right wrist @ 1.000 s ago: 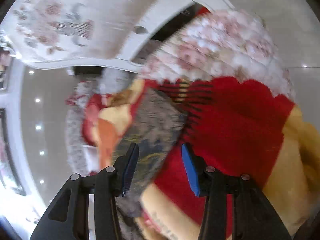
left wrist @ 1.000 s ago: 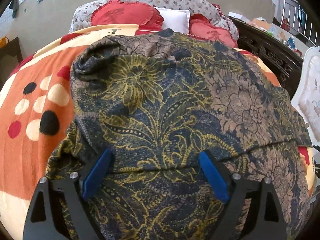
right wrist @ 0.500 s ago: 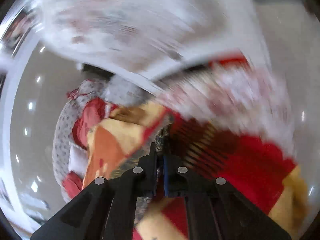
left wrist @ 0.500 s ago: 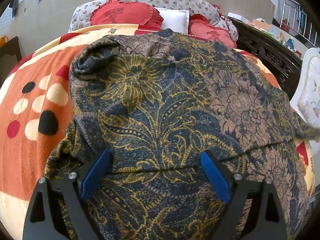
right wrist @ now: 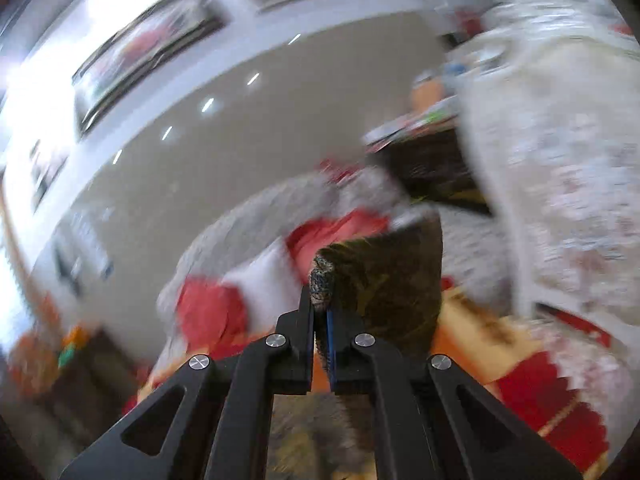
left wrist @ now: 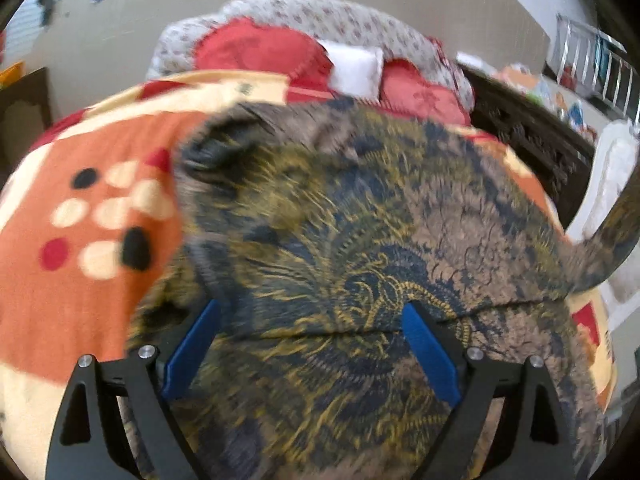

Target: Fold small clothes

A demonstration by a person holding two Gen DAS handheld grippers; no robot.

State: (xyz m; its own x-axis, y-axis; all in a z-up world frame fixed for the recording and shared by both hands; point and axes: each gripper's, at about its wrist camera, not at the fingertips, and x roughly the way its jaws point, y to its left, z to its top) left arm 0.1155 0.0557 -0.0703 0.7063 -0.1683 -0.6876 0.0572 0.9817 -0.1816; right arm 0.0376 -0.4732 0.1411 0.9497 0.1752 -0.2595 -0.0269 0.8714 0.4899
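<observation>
right gripper (right wrist: 321, 312) clamped on floral garment (left wrist: 360, 240) corner | left gripper (left wrist: 312, 344) spread apart | carry corner across evenly, keeping fold edge straight

A home bedroom: bed with blanket (left wrist: 80, 240), red pillows (left wrist: 260, 50), padded floral headboard (left wrist: 320, 16).
</observation>
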